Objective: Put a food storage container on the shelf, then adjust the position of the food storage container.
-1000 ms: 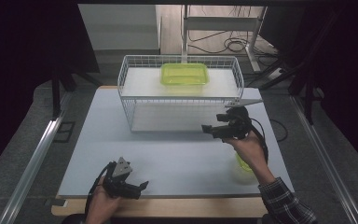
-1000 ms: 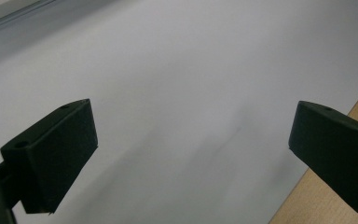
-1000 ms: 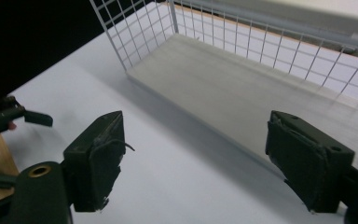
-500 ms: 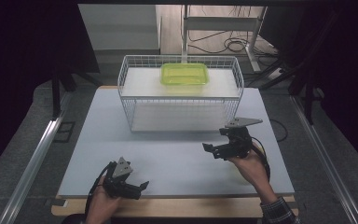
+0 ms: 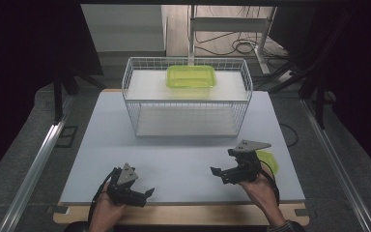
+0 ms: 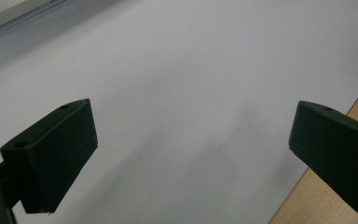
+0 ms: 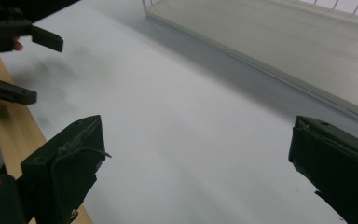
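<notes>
Over the white table point(image 5: 174, 159) the right tool point(image 5: 225, 166), jaws just opening and empty, has sunk lower.

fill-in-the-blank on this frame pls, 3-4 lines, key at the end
1. The green container sits on the ____ shelf of the white wire rack.
2. The jaws of the left gripper stand ____ with nothing between them.
3. A green lid lies on the white table just behind the ____ gripper.
4. The bottom shelf of the rack holds ____ containers.

Missing words: top; open; right; no
</notes>
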`<state>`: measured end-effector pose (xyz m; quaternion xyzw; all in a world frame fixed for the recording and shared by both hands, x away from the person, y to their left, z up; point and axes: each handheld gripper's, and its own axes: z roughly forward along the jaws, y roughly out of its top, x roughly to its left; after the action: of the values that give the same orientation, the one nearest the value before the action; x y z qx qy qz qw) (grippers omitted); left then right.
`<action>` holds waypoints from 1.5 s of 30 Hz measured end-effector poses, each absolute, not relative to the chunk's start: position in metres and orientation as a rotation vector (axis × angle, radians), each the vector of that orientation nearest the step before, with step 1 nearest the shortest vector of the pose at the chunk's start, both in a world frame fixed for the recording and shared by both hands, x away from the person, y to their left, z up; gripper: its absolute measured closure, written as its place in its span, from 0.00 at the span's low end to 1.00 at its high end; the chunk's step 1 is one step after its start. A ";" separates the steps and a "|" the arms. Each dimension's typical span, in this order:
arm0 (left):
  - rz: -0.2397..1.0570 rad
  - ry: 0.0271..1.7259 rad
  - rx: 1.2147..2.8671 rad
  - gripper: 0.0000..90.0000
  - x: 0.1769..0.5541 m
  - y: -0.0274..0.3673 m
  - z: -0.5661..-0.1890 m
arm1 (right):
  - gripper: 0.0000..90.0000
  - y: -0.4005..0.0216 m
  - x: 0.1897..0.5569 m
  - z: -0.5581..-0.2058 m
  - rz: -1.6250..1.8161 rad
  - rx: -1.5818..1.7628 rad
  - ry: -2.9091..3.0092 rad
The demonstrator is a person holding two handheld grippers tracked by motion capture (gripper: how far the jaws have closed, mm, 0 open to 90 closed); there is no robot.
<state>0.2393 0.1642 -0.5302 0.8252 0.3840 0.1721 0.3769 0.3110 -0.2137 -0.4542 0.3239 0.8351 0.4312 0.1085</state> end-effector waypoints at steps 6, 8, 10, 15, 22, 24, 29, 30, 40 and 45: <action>0.444 0.979 2.113 0.01 0.239 0.164 -0.530 | 0.04 -0.218 0.307 -0.471 1.184 0.941 2.474; 0.445 0.979 2.113 0.01 0.239 0.164 -0.530 | 0.04 -0.219 0.307 -0.475 1.168 0.954 2.477; 0.446 0.980 2.115 0.01 0.239 0.164 -0.530 | 0.04 -0.220 0.307 -0.477 1.146 0.965 2.472; 0.442 0.982 2.116 0.01 0.240 0.165 -0.531 | 0.04 -0.225 0.308 -0.479 1.106 1.027 2.457; 0.444 0.982 2.117 0.01 0.239 0.164 -0.530 | 0.35 -0.244 0.310 -0.466 1.106 1.144 2.338; 0.444 0.982 2.120 0.01 0.239 0.164 -0.531 | 0.48 -0.254 0.310 -0.461 1.106 1.168 2.300; 0.445 0.988 2.128 0.01 0.240 0.164 -0.531 | 0.74 -0.280 0.313 -0.455 1.056 1.201 2.247; 0.446 0.989 2.129 0.01 0.240 0.164 -0.531 | 0.80 -0.286 0.314 -0.456 1.044 1.207 2.241; 0.447 0.993 2.128 0.01 0.240 0.163 -0.531 | 0.99 -0.345 0.318 -0.451 0.974 1.340 2.097; 0.447 0.993 2.129 0.01 0.240 0.163 -0.532 | 0.99 -0.362 0.319 -0.456 0.939 1.382 2.062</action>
<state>0.2404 0.1631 -0.5315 0.8283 0.3864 0.1740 0.3665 0.3186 -0.3616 -0.4558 0.5054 0.7540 0.3433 0.2412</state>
